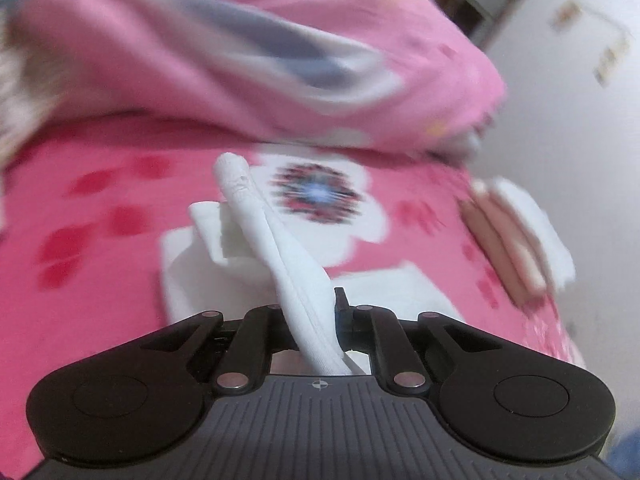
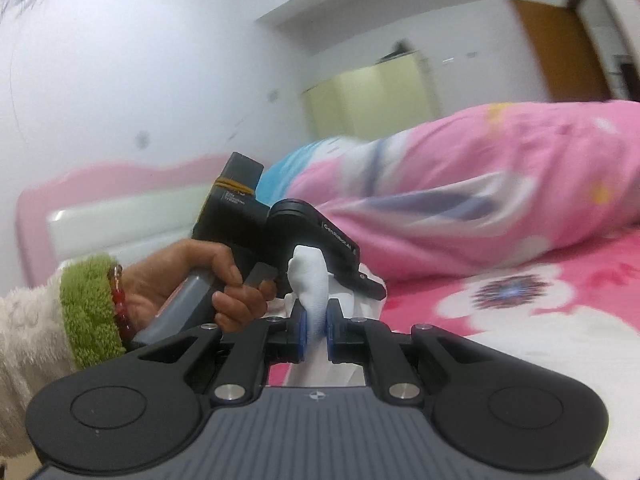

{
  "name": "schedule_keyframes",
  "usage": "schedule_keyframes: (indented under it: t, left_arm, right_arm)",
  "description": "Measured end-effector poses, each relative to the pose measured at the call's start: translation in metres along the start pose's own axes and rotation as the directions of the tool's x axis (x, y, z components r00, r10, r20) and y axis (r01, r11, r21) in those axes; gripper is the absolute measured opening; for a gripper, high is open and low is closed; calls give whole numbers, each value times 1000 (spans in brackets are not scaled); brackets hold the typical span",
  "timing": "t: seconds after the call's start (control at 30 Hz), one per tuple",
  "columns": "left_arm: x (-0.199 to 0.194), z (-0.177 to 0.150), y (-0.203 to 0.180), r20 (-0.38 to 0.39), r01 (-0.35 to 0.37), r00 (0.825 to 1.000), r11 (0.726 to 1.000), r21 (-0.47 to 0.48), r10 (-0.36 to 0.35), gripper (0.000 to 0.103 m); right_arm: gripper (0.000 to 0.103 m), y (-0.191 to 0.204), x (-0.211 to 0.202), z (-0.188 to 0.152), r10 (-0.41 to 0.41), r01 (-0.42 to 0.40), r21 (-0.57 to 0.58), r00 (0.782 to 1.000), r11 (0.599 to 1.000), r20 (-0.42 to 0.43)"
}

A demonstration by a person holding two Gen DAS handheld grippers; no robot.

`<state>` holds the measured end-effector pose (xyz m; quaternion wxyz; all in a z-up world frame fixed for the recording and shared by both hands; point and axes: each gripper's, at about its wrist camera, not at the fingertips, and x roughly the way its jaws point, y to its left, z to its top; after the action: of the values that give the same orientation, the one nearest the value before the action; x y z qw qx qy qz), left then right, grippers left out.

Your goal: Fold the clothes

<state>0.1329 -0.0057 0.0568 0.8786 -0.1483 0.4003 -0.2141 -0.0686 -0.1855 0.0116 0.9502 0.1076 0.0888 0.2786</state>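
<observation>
Pinching a bunched white cloth, the left claw is closed tight on the fabric, which sticks out forward and up from between its jaws as a long twisted roll. From the right wrist view, the right claw is likewise clamped on a wad of the same white cloth, its blue pads pressed against it, and the left claw's black body sits just beyond, touching the same bundle, held by a hand in a green-cuffed fleece sleeve. So both claws grip the cloth close together, at nearly one spot, with the rest of the garment hanging below and resting in white folds on the pink flowered bed. The roll's long axis runs away from the left claw toward the big pink quilt. A small folded stack lies off at the bed's right edge. Judging by this, the claws must part sideways to spread the cloth before any fold.
</observation>
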Motion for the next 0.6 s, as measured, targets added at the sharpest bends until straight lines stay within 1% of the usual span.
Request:
schedule_keyframes:
  t: [0.07, 0.17, 0.2, 0.27, 0.3, 0.33, 0.37, 0.4, 0.47, 0.5, 0.57, 0.6]
  left_arm:
    - [24, -2, -40, -34, 17, 999, 997, 78, -14, 9]
    - [66, -14, -98, -99, 42, 995, 981, 192, -23, 9]
    - [79, -20, -110, -120, 47, 993, 973, 224, -20, 9]
    - [113, -38, -133, -187, 44, 982, 950, 308, 16, 11]
    - [128, -48, -137, -223, 38, 974, 943, 330, 39, 17]
    - [140, -56, -138, -243, 27, 968, 943, 332, 58, 26]
    - [143, -60, -137, -241, 24, 969, 946, 325, 58, 28]
    - [137, -59, -134, -229, 39, 973, 948, 315, 36, 31]
    - [123, -57, -127, -205, 72, 979, 952, 297, -10, 33]
    - [111, -53, -126, -184, 77, 983, 952, 297, -22, 34]
    - [86, -43, -122, -142, 87, 989, 950, 300, -45, 37]
    - [67, -37, -120, -111, 77, 993, 946, 314, -44, 39]
  right_arm:
    - [9, -21, -22, 2, -63, 62, 44, 997, 997, 37]
    - [9, -54, -55, 2, -159, 149, 124, 985, 981, 75]
    - [9, -66, -65, -2, -193, 179, 156, 978, 971, 78]
    - [9, -89, -83, -10, -261, 238, 219, 962, 946, 81]
    - [9, -100, -90, -16, -290, 264, 256, 954, 930, 70]
    - [9, -112, -96, -26, -316, 286, 306, 948, 908, 51]
    - [9, -123, -101, -36, -328, 295, 357, 944, 886, 33]
    - [9, -135, -106, -46, -338, 303, 408, 941, 861, 14]
    - [9, -156, -113, -64, -322, 282, 517, 947, 808, -14]
    - [9, -163, -117, -70, -305, 258, 560, 952, 787, -10]
    - [10, -173, -119, -76, -270, 211, 612, 963, 762, 5]
    - [10, -178, -120, -79, -254, 188, 636, 967, 749, 13]
